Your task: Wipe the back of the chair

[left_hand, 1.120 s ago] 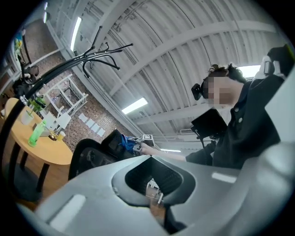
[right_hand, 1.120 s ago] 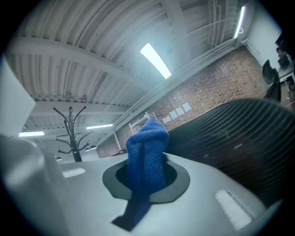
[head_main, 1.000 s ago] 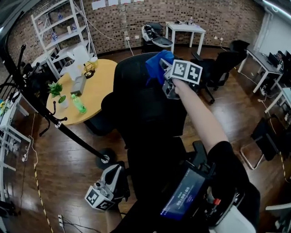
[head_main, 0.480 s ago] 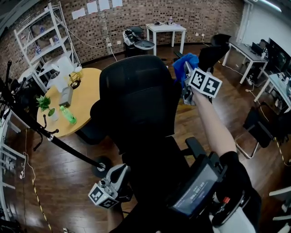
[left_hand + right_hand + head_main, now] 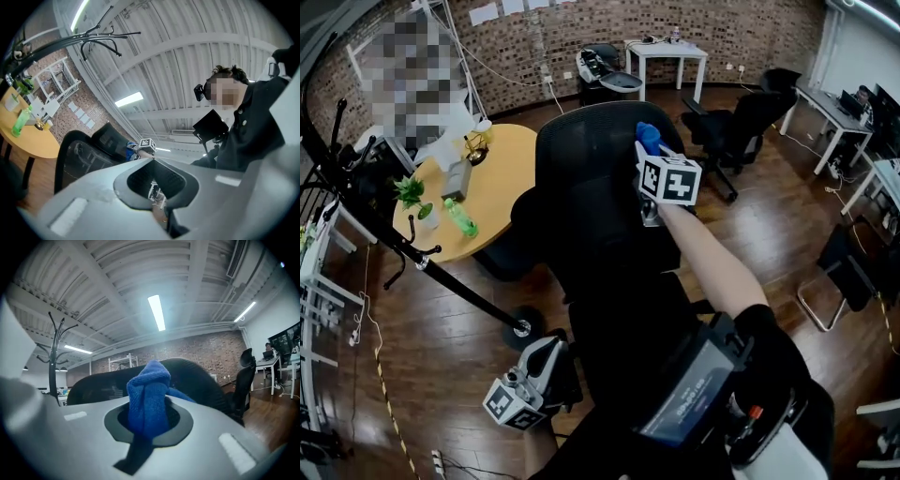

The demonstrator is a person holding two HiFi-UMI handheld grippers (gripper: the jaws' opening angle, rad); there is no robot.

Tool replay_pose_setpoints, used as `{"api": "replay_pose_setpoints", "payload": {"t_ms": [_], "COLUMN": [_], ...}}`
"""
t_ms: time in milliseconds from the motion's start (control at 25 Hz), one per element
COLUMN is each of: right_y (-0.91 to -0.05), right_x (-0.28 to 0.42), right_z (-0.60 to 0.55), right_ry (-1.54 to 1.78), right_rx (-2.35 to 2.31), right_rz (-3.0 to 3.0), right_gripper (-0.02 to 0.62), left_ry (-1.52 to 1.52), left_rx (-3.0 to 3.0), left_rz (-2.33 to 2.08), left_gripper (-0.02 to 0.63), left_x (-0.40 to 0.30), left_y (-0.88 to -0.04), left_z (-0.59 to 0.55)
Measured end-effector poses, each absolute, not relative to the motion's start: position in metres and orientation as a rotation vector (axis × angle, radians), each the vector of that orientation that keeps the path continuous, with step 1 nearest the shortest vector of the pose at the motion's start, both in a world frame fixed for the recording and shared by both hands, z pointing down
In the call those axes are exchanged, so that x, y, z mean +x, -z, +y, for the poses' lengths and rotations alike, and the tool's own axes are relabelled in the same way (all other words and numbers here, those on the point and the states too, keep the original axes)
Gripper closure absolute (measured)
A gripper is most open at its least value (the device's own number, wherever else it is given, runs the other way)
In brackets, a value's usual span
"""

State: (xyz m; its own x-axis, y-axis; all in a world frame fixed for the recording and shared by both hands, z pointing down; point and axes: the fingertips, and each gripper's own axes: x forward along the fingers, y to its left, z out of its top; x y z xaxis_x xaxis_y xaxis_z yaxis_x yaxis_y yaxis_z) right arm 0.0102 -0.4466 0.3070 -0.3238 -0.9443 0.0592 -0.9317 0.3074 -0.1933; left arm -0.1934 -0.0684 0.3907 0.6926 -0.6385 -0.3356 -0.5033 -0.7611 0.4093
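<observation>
right hand-held gripper [image 5: 650, 152] tight on blue cloth [image 5: 647, 135] at upper edge of chair back [image 5: 586, 187]

The black mesh-backed office chair [image 5: 591, 187] stands upright, its curved back rising wide and dark. A bunched blue microfibre cloth [image 5: 147, 397] (gathered into an upright wad) sits pinched in the right tool [image 5: 651, 161], at the chair back's upper right edge.
</observation>
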Motion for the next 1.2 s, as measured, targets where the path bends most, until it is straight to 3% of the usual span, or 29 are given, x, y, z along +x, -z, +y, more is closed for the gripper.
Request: {"api": "replay_pose_setpoints", "payload": {"t_ms": [280, 560, 880, 1040, 1200], "right_y": [-0.318, -0.315, -0.331, -0.379, -0.401], "right_x": [-0.104, -0.170, -0.255, -0.263, -0.218], "right_z": [-0.439, -0.412, -0.332, -0.346, -0.387], "right_ry": [0.222, 0.242, 0.000, -0.002, 0.030], "right_rx": [-1.595, -1.354, -0.600, -0.582, -0.785], "right_rz": [2.620, 2.670, 3.026, 3.207, 3.217], "right_gripper": [0.566, 0.567, 0.566, 0.566, 0.566], "left_ry": [0.724, 0.726, 0.688, 0.659, 0.626], "left_rx": [2.574, 2.538, 2.559, 2.555, 2.552], "left_rz": [-1.094, -1.195, -1.179, -1.187, -1.172], "left_gripper": [0.612, 0.612, 0.612, 0.612, 0.612], "left_x": [-0.240, -0.255, -0.234, -0.221, -0.203], "left_y": [-0.393, -0.393, -0.395, -0.396, -0.397], "left_z": [-0.039, -0.030, -0.032, -0.032, -0.035]}}
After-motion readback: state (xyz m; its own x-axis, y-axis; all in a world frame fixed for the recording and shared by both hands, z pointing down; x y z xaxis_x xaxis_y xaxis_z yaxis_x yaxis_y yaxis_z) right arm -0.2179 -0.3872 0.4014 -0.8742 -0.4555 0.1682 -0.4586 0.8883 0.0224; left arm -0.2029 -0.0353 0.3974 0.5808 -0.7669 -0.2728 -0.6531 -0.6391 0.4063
